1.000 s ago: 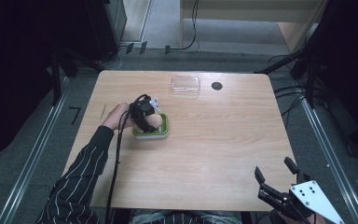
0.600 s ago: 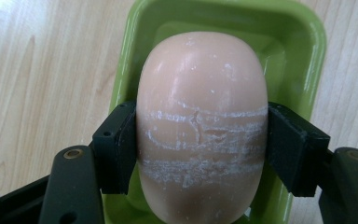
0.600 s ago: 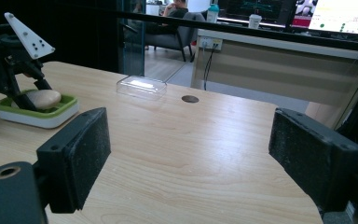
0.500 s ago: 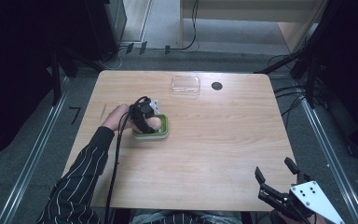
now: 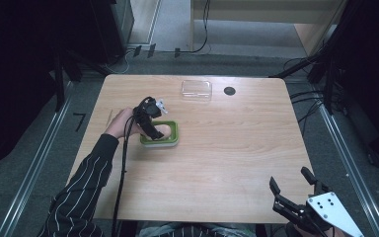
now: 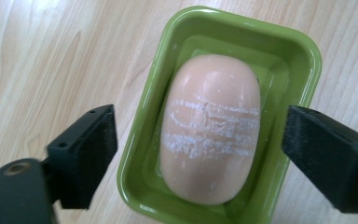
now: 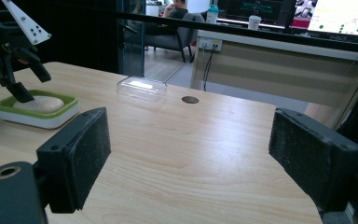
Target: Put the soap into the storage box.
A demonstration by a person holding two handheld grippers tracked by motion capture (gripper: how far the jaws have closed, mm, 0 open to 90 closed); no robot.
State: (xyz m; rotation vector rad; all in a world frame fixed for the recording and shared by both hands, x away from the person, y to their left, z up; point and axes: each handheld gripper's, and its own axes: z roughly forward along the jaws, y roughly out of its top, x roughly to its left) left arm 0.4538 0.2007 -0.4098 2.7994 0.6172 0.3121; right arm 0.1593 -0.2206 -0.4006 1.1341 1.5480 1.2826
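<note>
A pale peach soap bar (image 6: 209,135), scuffed with white streaks, lies in a green dish (image 6: 303,51) on the wooden table. My left gripper (image 6: 209,156) points down over it. Its jaws have just been opening and now stand open, one on each side of the dish, clear of the soap. From above, the left gripper (image 5: 150,121) hangs over the dish (image 5: 160,142), with a hand in a striped sleeve behind it. My right gripper (image 5: 289,177) waits open past the table's near right corner; in its own view the right gripper (image 7: 191,158) has nothing between its pads.
A clear plastic lid (image 5: 196,90) lies near the table's far edge, with a small dark round hole (image 5: 229,91) just right of it. Bare wood (image 5: 237,148) spreads between the dish and the right gripper. Dark floor and cables surround the table.
</note>
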